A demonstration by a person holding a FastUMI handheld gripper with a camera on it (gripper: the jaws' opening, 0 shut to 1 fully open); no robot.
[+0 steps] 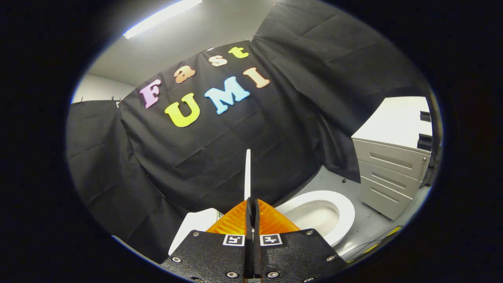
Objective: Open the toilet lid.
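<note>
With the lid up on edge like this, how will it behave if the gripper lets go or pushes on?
The toilet lid shows as a thin straight edge clamped between the fingers of the gripper, so it is probably stiff plastic. Standing near vertical beside the open bowl, it could swing down if released. Its smooth surface may slip.

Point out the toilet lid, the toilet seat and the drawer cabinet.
toilet lid [247, 173], gripper view, its raised thin edge.
toilet seat [346, 208], gripper view, the white rim.
drawer cabinet [389, 161], gripper view, the top drawer front.
</note>
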